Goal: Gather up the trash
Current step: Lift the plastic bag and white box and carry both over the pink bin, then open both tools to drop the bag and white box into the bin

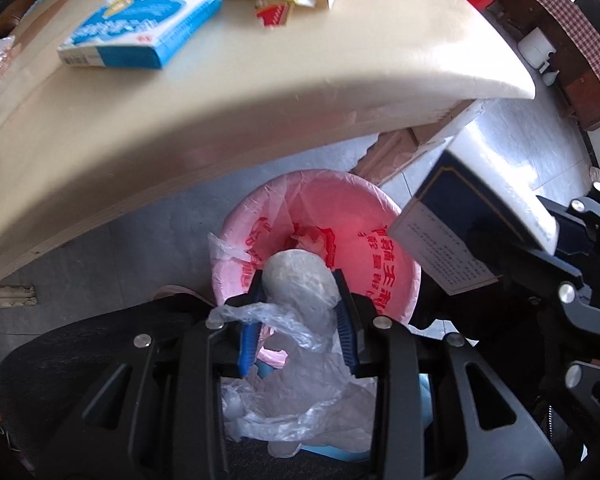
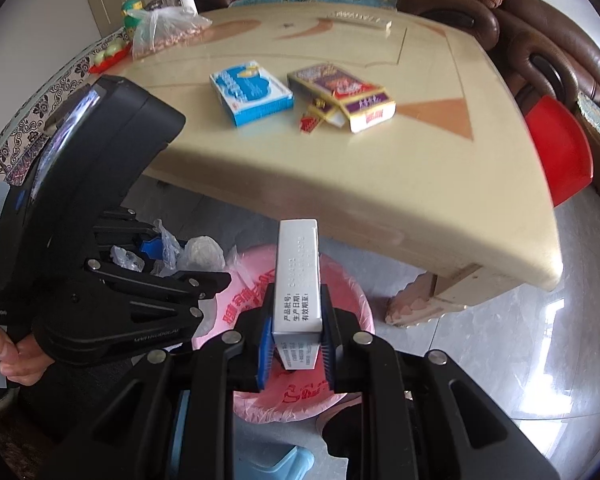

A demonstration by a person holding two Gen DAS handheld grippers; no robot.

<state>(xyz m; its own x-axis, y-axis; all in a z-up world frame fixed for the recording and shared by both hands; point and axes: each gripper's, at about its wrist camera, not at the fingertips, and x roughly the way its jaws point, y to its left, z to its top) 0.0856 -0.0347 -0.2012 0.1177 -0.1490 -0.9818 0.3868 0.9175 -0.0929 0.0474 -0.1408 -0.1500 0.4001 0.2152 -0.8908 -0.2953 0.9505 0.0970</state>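
Bin [image 1: 380, 216] contents mostly hidden behind crumpled plastic wrap [image 1: 300, 280]; only pale scrap visible on red liner. Print on white carton [image 2: 298, 276] small, unreadable; carton's lower flap tucked behind jaws. Left gripper [image 1: 300, 300] clamped on plastic wrap, wad bulging past fingertips, loose tail trailing back between fingers, directly above bin mouth. Right gripper [image 2: 296, 344] clamped on white carton, long end sticking forward over bin rim. Blue box [image 2: 252, 94] and purple box [image 2: 342, 94] lie on beige table [image 2: 380, 184], apart from both grippers
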